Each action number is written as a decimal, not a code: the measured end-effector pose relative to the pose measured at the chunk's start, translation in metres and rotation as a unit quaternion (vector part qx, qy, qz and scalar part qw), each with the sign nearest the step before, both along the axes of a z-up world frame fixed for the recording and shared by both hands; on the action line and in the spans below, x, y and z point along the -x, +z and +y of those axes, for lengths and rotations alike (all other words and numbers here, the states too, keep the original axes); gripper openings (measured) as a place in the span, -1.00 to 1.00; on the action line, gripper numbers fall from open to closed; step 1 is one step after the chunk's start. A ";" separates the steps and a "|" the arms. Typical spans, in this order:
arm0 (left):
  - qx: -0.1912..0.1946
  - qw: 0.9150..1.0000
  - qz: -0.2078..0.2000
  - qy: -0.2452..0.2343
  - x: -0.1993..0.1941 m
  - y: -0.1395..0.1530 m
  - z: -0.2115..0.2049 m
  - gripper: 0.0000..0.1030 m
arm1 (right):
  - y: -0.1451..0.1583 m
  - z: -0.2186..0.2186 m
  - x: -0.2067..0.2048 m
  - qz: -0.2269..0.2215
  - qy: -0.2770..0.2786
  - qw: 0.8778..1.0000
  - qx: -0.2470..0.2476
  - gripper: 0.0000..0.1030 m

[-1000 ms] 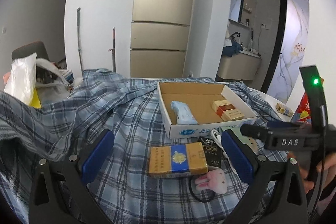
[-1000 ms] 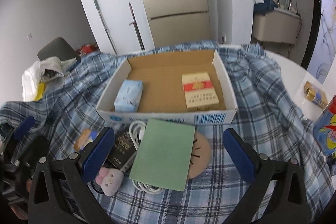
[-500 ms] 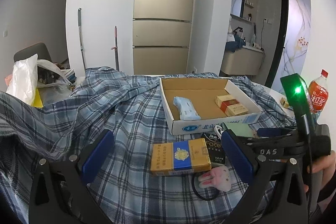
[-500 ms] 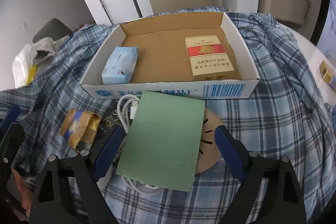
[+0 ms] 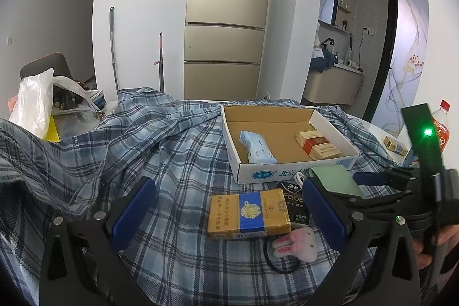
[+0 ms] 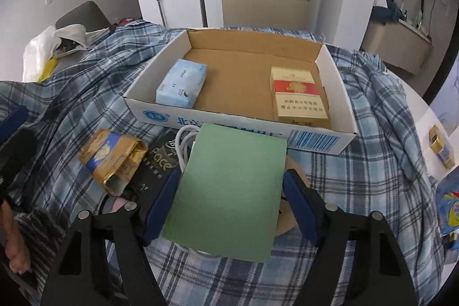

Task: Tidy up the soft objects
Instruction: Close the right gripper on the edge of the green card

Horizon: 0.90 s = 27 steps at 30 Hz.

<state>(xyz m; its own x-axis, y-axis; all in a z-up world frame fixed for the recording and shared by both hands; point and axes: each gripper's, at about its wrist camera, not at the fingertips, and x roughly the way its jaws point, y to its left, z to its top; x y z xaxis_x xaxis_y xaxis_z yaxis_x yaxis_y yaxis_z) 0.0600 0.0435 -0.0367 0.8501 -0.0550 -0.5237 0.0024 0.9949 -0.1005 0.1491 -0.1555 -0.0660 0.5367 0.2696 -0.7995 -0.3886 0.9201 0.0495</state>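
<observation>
A shallow cardboard box (image 6: 338, 88) (image 5: 292, 171) holds a blue tissue pack (image 6: 182, 82) (image 5: 258, 146) and a red-and-gold carton (image 6: 298, 96) (image 5: 317, 145). In front of it lie a green booklet (image 6: 232, 191) (image 5: 334, 179), a gold-and-blue carton (image 5: 248, 212) (image 6: 113, 159), a black pack (image 5: 295, 202), a white cable (image 6: 183, 145) and a pink plush rabbit (image 5: 297, 244). My right gripper (image 6: 229, 205) straddles the green booklet, its pads (image 6: 299, 205) close beside the edges. My left gripper (image 5: 229, 215) is open, its jaws wide around the gold-and-blue carton.
A blue plaid cloth (image 5: 137, 151) covers the table. A white plastic bag (image 5: 34, 102) lies at far left. A small gold pack (image 6: 441, 145), a blue snack bag (image 6: 450, 205) and a red bottle (image 5: 441, 128) sit at right. A round brown coaster (image 6: 289, 208) lies under the booklet.
My right gripper has moved forward and down over the green booklet, and its jaws have narrowed to the booklet's edges. My left gripper has stayed open and risen slightly.
</observation>
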 end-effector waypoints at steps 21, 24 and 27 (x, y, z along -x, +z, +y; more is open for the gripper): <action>-0.001 1.000 0.001 -0.001 -0.001 -0.002 0.000 1.00 | -0.017 -0.035 -0.019 0.129 -0.076 0.987 -0.050 0.62; 0.001 1.000 0.001 0.000 -0.001 -0.002 0.000 1.00 | -0.014 -0.032 -0.022 0.135 -0.091 0.986 -0.040 0.62; 0.001 1.000 0.001 0.000 -0.001 -0.002 0.000 1.00 | -0.013 -0.032 -0.027 0.141 -0.106 0.984 -0.032 0.62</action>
<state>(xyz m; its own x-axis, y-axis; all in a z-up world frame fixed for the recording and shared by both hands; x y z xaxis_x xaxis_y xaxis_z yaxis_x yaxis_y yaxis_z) 0.0611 0.0438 -0.0384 0.8493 -0.0559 -0.5250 0.0021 0.9947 -0.1025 0.1764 -0.1874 -0.0794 0.3461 0.2308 -0.9094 -0.1514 0.9703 0.1886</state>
